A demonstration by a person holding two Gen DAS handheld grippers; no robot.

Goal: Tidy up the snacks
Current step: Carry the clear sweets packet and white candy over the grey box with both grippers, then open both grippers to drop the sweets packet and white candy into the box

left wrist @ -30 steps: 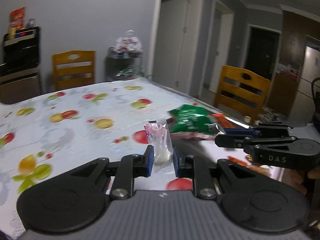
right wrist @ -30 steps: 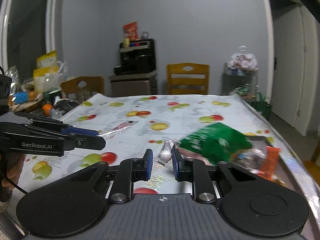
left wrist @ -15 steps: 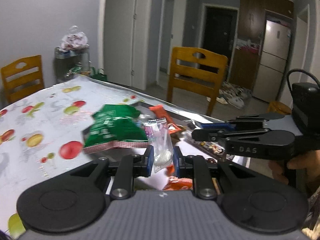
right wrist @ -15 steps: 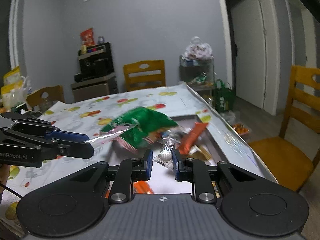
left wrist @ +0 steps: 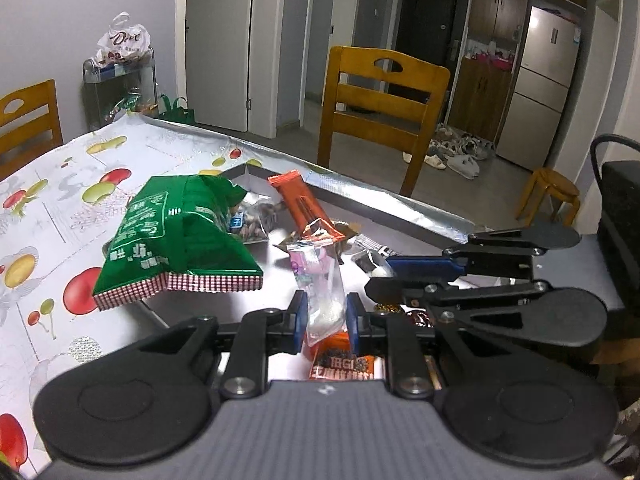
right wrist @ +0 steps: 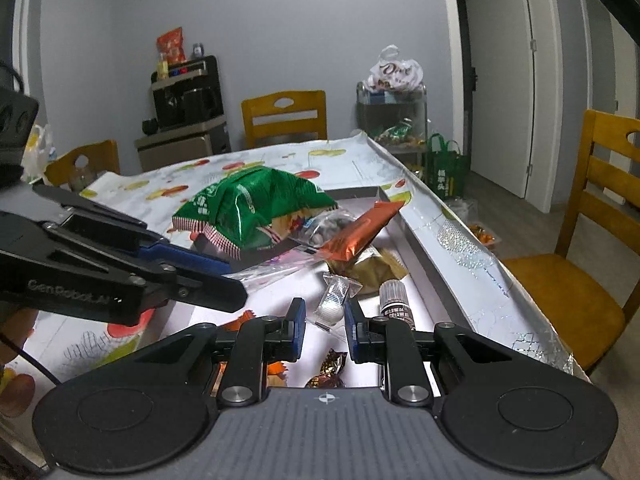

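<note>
Two tongs work over one shallow grey tray on the bench, whose cloth is printed with fruit; the left tongs are clamped on one clear sachet with a pink printed top, held upright above the tray; the right tongs are clamped on one small clear wrapper with a white sweet inside, also above the tray. In the left wrist view the right tongs come in from the right with the white sweet at their tip.

In the tray: one large green bag with a red-checked hem, half over the tray's far-left edge, its white writing too blurred to read; one long orange bar leaning across a clear packet of dark pieces; one brownish-gold wrapper; one small bottle with a ribbed white cap, label unreadable; a few small foil sweets at the near end.

The left tongs' side reads "GenRobot.AI"; a white bag on the far cart seems to read "Dove". Three wooden chairs show in the right wrist view.
</note>
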